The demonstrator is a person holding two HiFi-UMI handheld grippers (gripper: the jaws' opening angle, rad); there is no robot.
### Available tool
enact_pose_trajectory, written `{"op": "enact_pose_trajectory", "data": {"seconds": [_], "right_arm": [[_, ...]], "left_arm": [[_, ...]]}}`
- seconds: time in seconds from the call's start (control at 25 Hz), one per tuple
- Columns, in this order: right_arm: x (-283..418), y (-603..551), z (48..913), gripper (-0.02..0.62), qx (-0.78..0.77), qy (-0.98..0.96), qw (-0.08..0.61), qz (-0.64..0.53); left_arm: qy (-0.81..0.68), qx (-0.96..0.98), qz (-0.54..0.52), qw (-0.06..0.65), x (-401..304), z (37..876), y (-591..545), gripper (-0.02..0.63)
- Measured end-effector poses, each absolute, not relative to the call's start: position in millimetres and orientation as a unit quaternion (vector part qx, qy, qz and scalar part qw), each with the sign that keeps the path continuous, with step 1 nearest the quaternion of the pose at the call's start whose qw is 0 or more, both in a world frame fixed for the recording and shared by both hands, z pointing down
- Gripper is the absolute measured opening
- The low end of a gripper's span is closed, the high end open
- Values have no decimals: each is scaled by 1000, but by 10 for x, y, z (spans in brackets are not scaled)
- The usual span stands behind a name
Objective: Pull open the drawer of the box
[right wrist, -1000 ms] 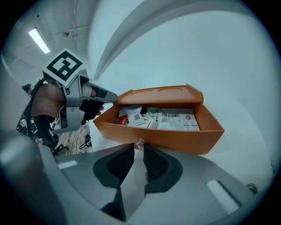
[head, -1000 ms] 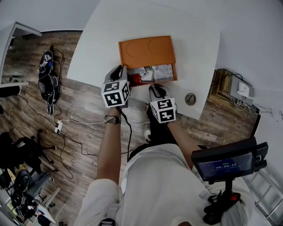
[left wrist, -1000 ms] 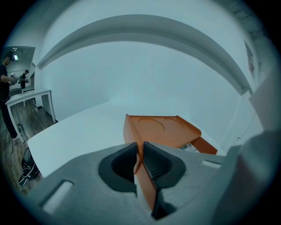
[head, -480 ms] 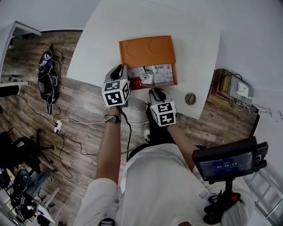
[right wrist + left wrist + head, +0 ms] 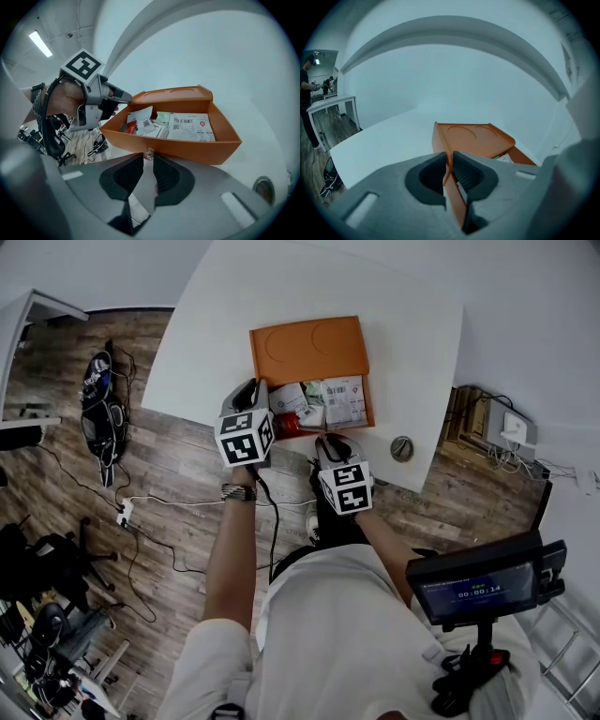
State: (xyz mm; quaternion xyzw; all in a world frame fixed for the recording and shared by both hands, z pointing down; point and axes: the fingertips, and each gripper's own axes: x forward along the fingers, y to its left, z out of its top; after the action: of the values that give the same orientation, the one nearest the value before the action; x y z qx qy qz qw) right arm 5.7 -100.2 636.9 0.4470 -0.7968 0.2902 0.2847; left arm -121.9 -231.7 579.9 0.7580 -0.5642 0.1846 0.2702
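An orange box [image 5: 307, 348] sits on the white table [image 5: 216, 324], and its drawer [image 5: 368, 409] is pulled out toward me. White printed packets [image 5: 190, 125] and a small red item [image 5: 130, 126] lie inside. My left gripper [image 5: 251, 390] is shut on the box's thin left wall [image 5: 451, 185], which runs between the pads of the left gripper [image 5: 449, 166]. My right gripper [image 5: 330, 439] stands at the drawer front [image 5: 197, 151]. The right gripper [image 5: 149, 165] is shut on the small knob [image 5: 149, 153]. The left gripper [image 5: 117, 101] also shows beside the box's left corner.
A round metal disc [image 5: 402, 448] lies on the table right of my right gripper, also seen low right as the disc [image 5: 265, 186]. The table's front edge runs just under both grippers. Beyond it are wooden floor with cables [image 5: 131, 507] and a screen on a stand [image 5: 473, 589].
The drawer has slid a little further out of the box toward me, and my right gripper has come back with it. The left gripper has stayed on the box.
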Motion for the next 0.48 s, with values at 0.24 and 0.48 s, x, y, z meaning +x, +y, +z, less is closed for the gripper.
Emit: {"op": "enact_pose_trajectory", "data": {"seconds": [0.24,0.48], "right_arm": [[42,-1001,6362,69,450,-796,283,289],[67,-1011,6407,72,456,-790,288,293]], "left_arm": [[-566,757,184,272,-1244,5812,-2334,54],[-567,755,182,274,-1233,5838,-2338,54]]}}
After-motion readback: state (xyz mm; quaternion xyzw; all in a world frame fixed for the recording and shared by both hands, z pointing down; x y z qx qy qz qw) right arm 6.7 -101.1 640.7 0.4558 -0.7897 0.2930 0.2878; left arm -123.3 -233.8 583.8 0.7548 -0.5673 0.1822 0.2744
